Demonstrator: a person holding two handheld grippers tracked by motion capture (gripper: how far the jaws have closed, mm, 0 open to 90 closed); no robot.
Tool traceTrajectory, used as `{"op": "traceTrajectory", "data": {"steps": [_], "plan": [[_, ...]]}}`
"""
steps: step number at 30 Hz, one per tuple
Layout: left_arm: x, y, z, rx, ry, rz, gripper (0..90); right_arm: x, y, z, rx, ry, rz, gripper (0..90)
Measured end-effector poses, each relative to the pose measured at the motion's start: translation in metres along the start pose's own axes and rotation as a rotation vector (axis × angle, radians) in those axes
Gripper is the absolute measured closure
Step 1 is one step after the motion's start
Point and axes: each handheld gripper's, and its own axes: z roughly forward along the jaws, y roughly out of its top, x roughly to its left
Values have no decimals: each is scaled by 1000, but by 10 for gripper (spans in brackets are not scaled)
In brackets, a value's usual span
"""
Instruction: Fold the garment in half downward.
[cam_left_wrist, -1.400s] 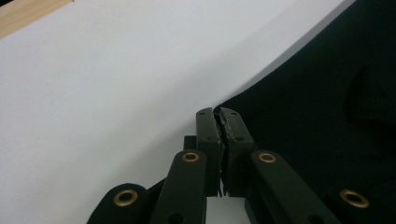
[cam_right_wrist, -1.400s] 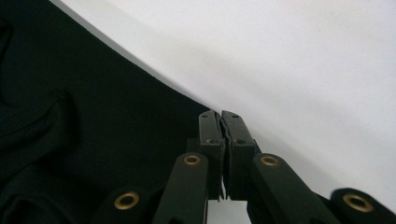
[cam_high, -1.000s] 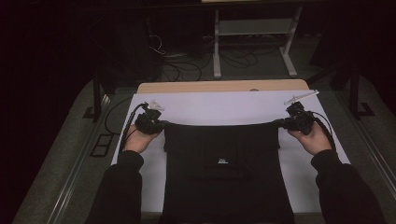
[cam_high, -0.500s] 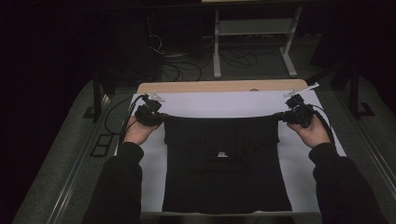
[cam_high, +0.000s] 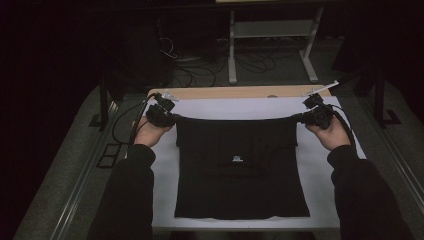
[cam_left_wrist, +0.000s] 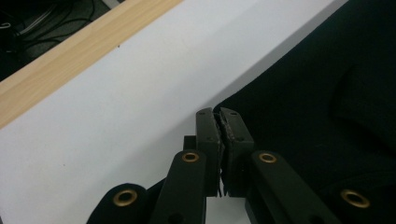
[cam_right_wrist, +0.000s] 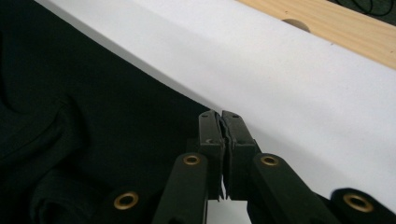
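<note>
A black garment (cam_high: 240, 165) lies spread on the white sheet (cam_high: 165, 190) that covers the table, with a small white label near its middle. Its far edge is stretched taut between the two grippers. My left gripper (cam_high: 170, 118) is shut on the garment's far left corner (cam_left_wrist: 243, 105). My right gripper (cam_high: 298, 119) is shut on the far right corner (cam_right_wrist: 187, 105). In both gripper views the jaws are pressed together with black cloth pinched between them. The left gripper (cam_left_wrist: 220, 116) and right gripper (cam_right_wrist: 220, 117) hover just over the sheet.
A bare wooden strip (cam_high: 240, 92) of the table runs along the far edge beyond the white sheet. Past it are a white metal stand (cam_high: 272, 45) and cables on the dark floor. Dark floor flanks the table on both sides.
Both grippers have carried the garment's top edge away from the person toward the far side of the table, spreading the cloth out flatter and longer on the sheet.
</note>
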Motion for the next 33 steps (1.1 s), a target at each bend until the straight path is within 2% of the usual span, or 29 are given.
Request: {"op": "traceTrajectory", "data": {"steps": [9,14,18,25,31,33], "plan": [[6,6,6,-41,12,-27,861,-7,10,5,-13,-21,4,860],[8,8,12,-35,22,-19,861,-10,12,13,-10,-30,2,859],[11,10,14,-39,9,-21,858,-14,16,15,-13,-33,4,859],[16,12,18,-39,13,-35,859,-16,19,19,-21,-34,8,859],[19,10,30,-32,7,-37,858,-20,17,31,-14,-35,18,859],[21,8,35,-32,-4,-49,859,-21,16,37,-1,-37,11,858]]}}
